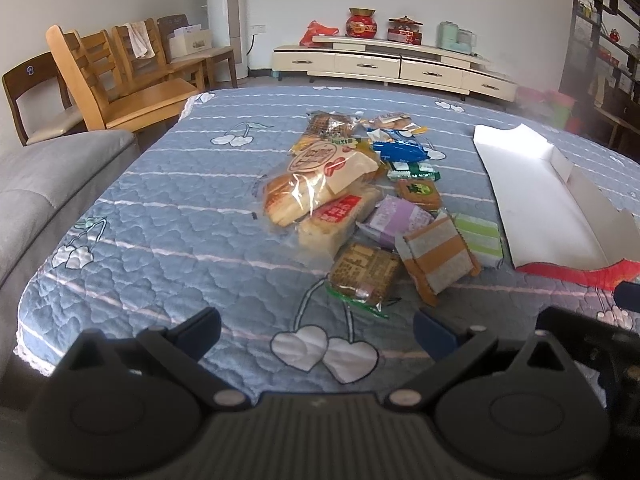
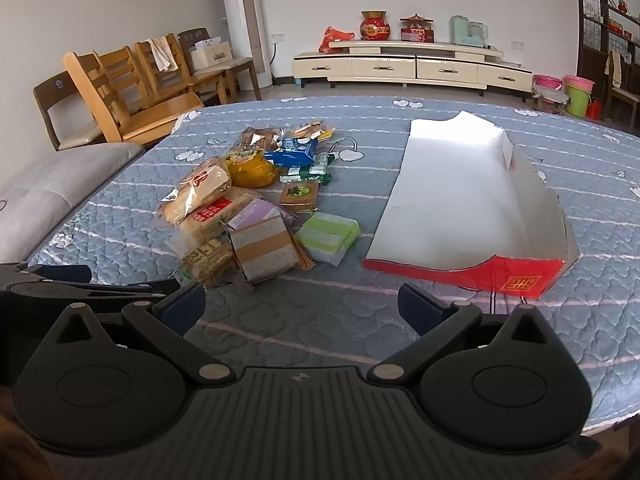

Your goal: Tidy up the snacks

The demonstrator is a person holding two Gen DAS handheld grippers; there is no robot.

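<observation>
A pile of wrapped snacks (image 1: pixel 352 196) (image 2: pixel 260 208) lies mid-table on the blue quilted cloth: bread bags (image 1: pixel 316 184), a brown-and-grey packet (image 1: pixel 438 256) (image 2: pixel 264 250), a green-striped packet (image 1: pixel 480 238) (image 2: pixel 328 236), a blue packet (image 1: pixel 400 148) (image 2: pixel 290 156). To their right stands a shallow white box (image 1: pixel 548 208) (image 2: pixel 460 208) with a red front wall, nothing inside. My left gripper (image 1: pixel 316 330) hangs open near the table's front edge, short of the pile. My right gripper (image 2: pixel 300 308) is open too, between pile and box, holding nothing.
The table (image 1: pixel 160 220) (image 2: pixel 600 320) is covered by a blue cloth with cherry prints. A grey sofa (image 1: pixel 44 184) and wooden chairs (image 1: pixel 120 80) stand to the left. A cream TV cabinet (image 2: pixel 412 66) runs along the far wall. Buckets (image 2: pixel 576 94) sit at the far right.
</observation>
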